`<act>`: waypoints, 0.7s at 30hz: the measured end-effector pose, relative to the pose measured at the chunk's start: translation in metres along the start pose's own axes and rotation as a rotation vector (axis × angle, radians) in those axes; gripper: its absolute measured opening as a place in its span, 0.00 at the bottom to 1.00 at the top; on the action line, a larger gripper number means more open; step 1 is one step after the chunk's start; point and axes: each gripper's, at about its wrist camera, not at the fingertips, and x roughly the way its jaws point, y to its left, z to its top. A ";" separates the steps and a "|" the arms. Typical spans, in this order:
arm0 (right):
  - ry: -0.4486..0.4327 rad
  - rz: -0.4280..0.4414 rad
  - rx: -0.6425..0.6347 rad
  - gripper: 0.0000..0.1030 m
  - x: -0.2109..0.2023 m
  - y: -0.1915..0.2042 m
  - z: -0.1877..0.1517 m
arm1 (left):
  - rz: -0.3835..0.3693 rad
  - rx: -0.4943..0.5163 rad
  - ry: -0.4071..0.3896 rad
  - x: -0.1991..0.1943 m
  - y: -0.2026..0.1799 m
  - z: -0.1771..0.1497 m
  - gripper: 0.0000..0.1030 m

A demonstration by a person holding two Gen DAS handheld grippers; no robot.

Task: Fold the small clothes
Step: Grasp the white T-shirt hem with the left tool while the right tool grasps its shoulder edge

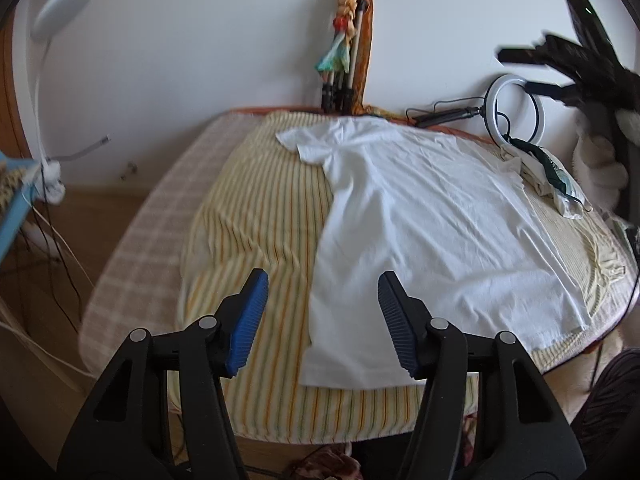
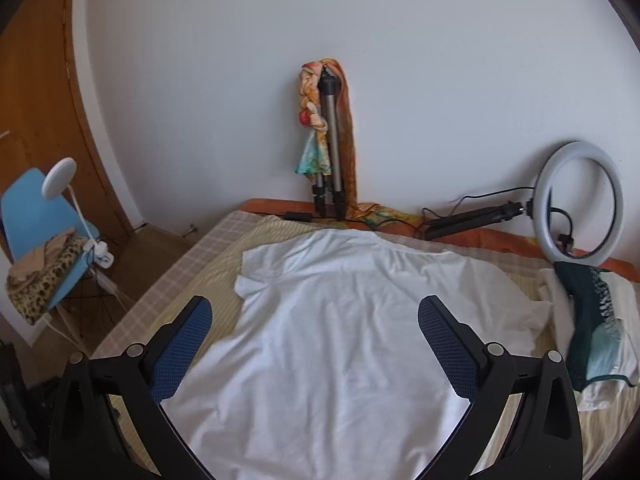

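A white T-shirt (image 1: 420,224) lies spread flat on a bed with a yellow striped cover (image 1: 248,216), collar toward the far wall. It also shows in the right wrist view (image 2: 332,332). My left gripper (image 1: 322,280) is open and empty, above the shirt's near left hem. My right gripper (image 2: 314,308) is open and empty, above the middle of the shirt. The other gripper (image 1: 560,64) shows blurred at the upper right of the left wrist view.
A pile of folded clothes with a dark green piece (image 2: 592,320) lies at the bed's right side. A ring light (image 2: 580,204), a tripod (image 2: 330,140) and a doll (image 2: 312,128) stand by the wall. A blue chair (image 2: 36,220) with clothes stands left.
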 end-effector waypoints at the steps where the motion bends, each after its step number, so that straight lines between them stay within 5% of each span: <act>1: 0.008 0.021 0.009 0.97 0.010 0.005 0.004 | -0.009 -0.004 0.012 0.004 0.002 -0.005 0.58; 9: 0.108 0.121 0.035 0.80 0.105 0.048 0.028 | -0.067 -0.042 0.107 0.038 0.012 -0.039 0.46; 16: 0.212 0.138 -0.006 0.74 0.194 0.085 0.034 | -0.095 -0.050 0.117 0.047 0.016 -0.051 0.42; 18: 0.251 0.137 -0.028 0.65 0.221 0.094 0.030 | -0.088 -0.041 0.103 0.048 0.016 -0.052 0.40; 21: 0.287 0.127 -0.055 0.64 0.257 0.106 0.026 | -0.095 -0.048 0.094 0.049 0.019 -0.052 0.26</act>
